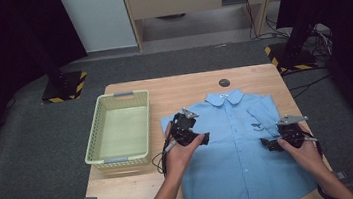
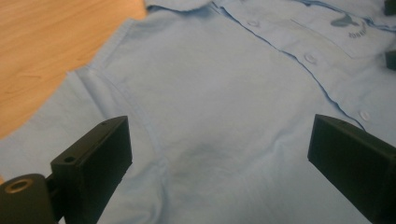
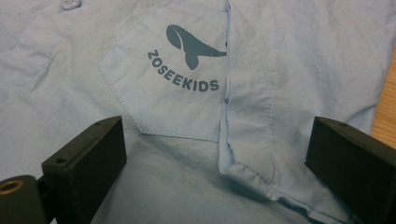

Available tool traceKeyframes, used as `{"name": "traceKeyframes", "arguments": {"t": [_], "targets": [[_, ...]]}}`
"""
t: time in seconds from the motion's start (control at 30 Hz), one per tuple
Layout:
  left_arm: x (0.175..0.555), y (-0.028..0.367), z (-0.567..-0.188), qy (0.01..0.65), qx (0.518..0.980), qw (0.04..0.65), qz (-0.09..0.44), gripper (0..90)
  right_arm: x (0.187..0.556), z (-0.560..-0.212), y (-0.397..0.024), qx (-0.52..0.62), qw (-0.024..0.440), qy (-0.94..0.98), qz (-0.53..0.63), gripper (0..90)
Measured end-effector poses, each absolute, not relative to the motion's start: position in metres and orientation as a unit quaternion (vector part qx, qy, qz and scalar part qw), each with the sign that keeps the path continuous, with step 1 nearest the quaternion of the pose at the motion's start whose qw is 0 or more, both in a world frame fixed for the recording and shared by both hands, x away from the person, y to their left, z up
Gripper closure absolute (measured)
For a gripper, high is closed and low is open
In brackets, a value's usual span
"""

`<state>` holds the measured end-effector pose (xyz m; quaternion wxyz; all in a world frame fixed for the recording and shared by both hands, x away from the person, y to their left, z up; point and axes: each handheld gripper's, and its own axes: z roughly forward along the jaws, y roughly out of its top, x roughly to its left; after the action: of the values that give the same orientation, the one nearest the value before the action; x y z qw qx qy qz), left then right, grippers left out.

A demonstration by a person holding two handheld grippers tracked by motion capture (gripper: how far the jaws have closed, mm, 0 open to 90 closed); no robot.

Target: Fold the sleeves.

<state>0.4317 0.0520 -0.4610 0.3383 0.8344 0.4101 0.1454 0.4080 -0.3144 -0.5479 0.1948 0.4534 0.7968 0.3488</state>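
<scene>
A light blue child's shirt lies flat, front up, on the wooden table, collar at the far side. Its chest pocket carries a whale print and the word ZOSEEKIDS. The sleeve beside the pocket is folded inward and its hem overlaps the pocket's edge. My left gripper hovers open over the shirt's left shoulder area, near the sleeve seam. My right gripper is open just below the pocket and the folded sleeve. Nothing sits between either pair of jaws.
An empty pale yellow-green basket stands on the table's left side, next to the shirt. A small dark round disc lies beyond the collar. Black stands with yellow-striped bases sit on the floor past the table.
</scene>
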Motion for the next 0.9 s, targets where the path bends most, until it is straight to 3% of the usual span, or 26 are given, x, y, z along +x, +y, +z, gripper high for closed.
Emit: {"name": "traceKeyframes", "arguments": {"t": [0.3, 0.9], "targets": [[0.448, 0.059, -0.455, 0.421, 0.831, 0.33, 0.155, 6.1, 0.408, -0.548, -0.315, 0.452, 0.194, 0.797, 0.349, 5.0], [0.457, 0.054, -0.483, 0.426, 0.835, 0.305, 0.169, 6.8, 0.408, -0.548, -0.315, 0.451, 0.194, 0.798, 0.349, 5.0]]}}
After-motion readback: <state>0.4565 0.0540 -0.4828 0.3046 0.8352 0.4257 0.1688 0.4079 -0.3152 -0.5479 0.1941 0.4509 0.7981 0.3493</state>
